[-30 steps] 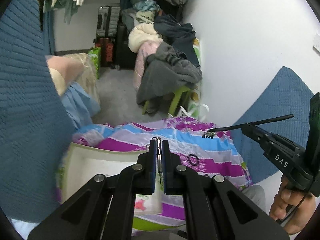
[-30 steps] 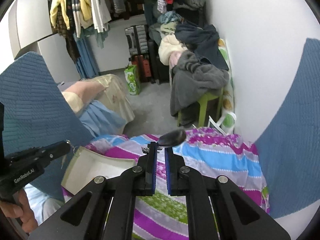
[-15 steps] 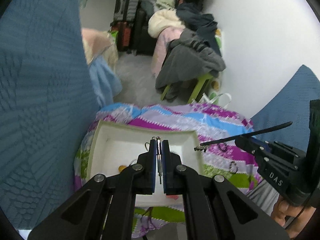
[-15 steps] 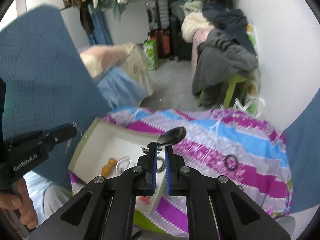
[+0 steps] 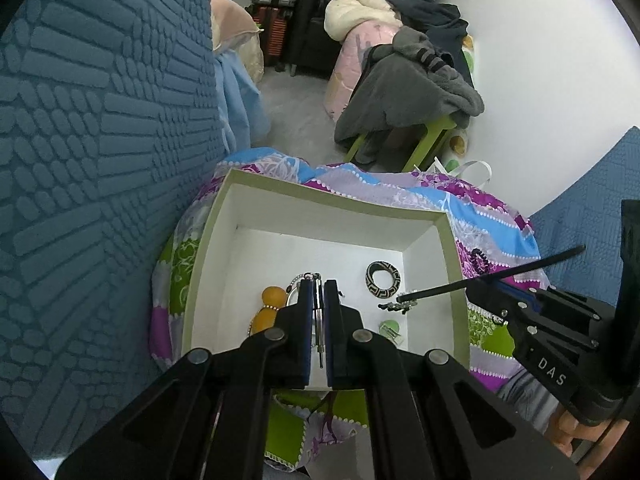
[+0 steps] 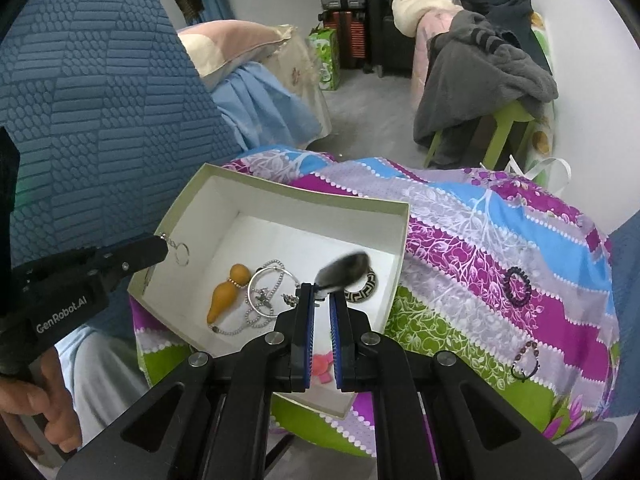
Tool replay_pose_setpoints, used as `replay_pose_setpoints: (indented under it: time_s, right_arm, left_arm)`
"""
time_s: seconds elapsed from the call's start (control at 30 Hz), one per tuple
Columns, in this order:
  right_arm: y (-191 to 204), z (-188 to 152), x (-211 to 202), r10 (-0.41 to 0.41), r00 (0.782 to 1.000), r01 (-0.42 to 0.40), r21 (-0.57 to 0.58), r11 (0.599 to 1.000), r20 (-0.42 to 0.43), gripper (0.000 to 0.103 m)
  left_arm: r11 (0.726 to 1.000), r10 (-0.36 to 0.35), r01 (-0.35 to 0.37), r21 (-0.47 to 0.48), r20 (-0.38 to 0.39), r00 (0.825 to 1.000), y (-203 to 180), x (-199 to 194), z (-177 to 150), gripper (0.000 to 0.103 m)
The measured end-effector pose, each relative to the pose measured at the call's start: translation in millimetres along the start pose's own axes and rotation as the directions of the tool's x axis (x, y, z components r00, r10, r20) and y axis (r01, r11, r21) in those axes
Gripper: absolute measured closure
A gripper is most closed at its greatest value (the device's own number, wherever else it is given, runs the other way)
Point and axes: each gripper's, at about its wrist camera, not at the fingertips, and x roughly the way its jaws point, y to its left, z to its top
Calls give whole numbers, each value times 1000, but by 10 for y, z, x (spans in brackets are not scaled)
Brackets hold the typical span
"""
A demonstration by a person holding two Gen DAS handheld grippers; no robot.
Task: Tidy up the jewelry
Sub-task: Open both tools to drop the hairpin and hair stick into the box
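Patterned quilt (image 6: 500,240), white box (image 5: 320,204) now nearer, left tool (image 5: 319,292) pinching keychain (image 6: 178,250), right tool (image 6: 322,296) pinching hairpin (image 5: 480,280).

boxes: one white open box (image 6: 280,196) | gourd pendants: one orange (image 6: 224,294) | patterned bangles: one black-and-gold (image 5: 383,277) | silver hoops: two (image 6: 269,287) | hair ties on the bedspread: one black coil (image 6: 517,285) | bead bracelets: one (image 6: 526,361) | grippers: two, left (image 5: 318,292), right (image 6: 321,294)

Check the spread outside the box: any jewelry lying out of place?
Yes. A dark beaded ring and a beaded bracelet lie loose on the floral bedspread, right of the white box that holds the other pieces.
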Motion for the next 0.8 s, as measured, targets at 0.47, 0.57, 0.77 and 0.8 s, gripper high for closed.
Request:
replay_pose_setpoints:
  time_s: [0.47,0.57,0.77,0.8]
  right_arm:
    - [-155,215,-745,45,986,-42,-21,999,159,34]
    - [-209,242,-1003,43,976,-38,-28,999,212,29]
    - [-354,216,-1498,33,949,-24,-30,999,313,24]
    - [-379,199,-1550,31,946,-23,-29,999,323,24]
  left_arm:
    - [999,42,-42,-5,143,989,-176,-535,113,40]
    - [999,45,-47,4,165,985,-288,-683,159,37]
    - [999,23,-33,37,236,972,-588,-1040,186,29]
    - [998,25,-37,47,245,969,-657,-1099,185,29]
